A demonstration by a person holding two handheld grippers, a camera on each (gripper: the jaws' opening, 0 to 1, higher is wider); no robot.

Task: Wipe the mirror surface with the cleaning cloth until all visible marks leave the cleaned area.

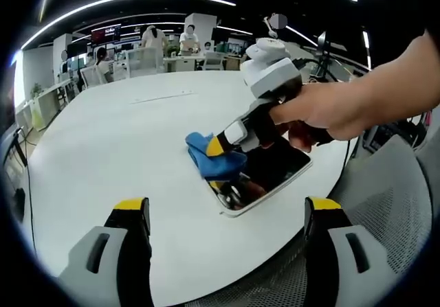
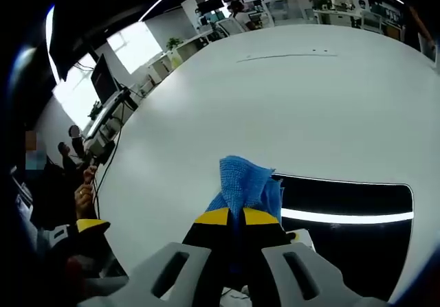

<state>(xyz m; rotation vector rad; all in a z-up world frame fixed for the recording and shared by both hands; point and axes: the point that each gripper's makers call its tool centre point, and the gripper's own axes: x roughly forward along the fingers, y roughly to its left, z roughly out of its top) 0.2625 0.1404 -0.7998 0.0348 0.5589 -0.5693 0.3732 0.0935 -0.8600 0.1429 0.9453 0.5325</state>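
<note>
The mirror lay flat on the table, close to its near edge. The cloth sat on the mirror's left end, pinched in the right gripper. The left gripper hovered off the mirror's near side, jaws apart, above the table edge.

So the mirror is a flat rectangular one with a thin pale frame and rounded corners, lying face up near the edge of the white bench, reflecting a ceiling light strip. The cleaning cloth is bright blue and knitted-looking, bunched up and pressed onto one end of the glass, pinched in the right tool.
</note>
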